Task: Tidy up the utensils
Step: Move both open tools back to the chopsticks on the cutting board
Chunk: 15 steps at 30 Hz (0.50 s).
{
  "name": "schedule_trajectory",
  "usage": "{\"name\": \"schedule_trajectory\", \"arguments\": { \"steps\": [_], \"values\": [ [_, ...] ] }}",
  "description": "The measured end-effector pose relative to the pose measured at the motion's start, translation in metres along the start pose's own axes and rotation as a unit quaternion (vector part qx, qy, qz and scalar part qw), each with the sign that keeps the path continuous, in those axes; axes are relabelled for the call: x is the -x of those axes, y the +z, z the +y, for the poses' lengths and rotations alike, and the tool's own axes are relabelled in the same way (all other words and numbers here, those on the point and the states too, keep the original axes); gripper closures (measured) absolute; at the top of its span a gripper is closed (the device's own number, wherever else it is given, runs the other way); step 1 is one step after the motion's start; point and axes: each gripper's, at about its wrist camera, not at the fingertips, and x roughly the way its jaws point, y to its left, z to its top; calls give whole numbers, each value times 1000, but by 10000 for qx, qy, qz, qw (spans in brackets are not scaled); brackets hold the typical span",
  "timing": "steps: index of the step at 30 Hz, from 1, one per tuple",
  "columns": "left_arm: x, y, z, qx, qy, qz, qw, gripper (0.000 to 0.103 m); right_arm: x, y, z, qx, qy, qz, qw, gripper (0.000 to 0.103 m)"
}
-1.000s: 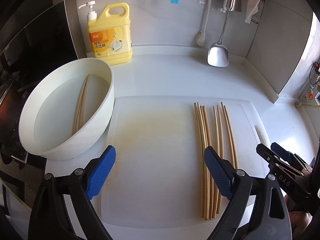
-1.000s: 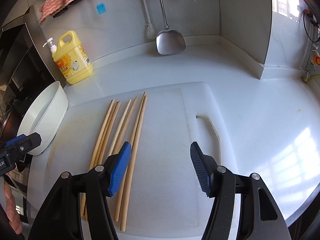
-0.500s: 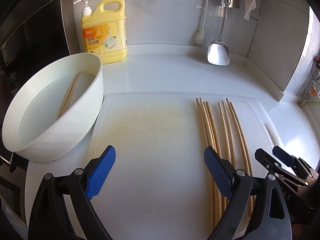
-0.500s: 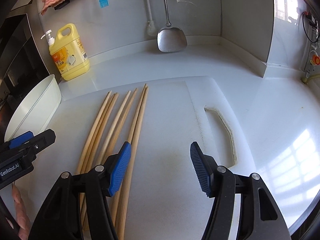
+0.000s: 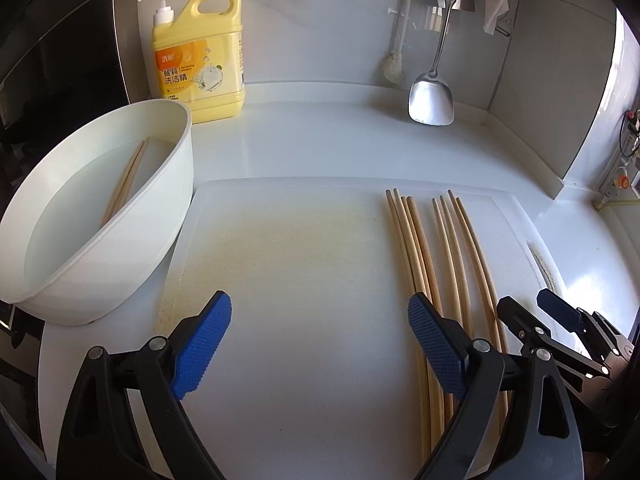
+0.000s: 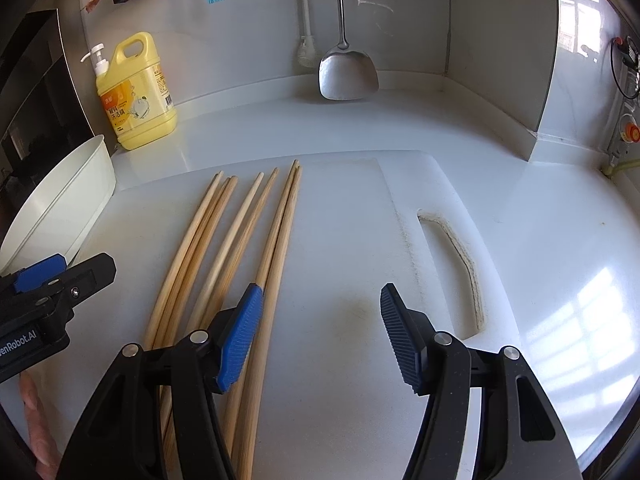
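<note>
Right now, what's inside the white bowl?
The white bowl holds water and two wooden chopsticks leaning against its far wall. Its near wall hides their lower ends and the bottom.

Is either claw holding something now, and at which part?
Nothing is held. The left claw and right claw are both open above the white cutting board, beside the wooden chopsticks.

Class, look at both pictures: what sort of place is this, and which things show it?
Most likely a home kitchen counter: a detergent bottle, a metal spatula hanging on the wall, and chopsticks on a cutting board.
</note>
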Motion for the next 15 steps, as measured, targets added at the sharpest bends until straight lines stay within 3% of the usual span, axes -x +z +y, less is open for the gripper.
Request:
{"name": "schedule_trajectory", "arguments": {
  "steps": [15],
  "values": [
    [-6,-2,-5,-59,-43,38,10000,15,4,-4,11,571,-316,-84,9978,44]
  ]
}}
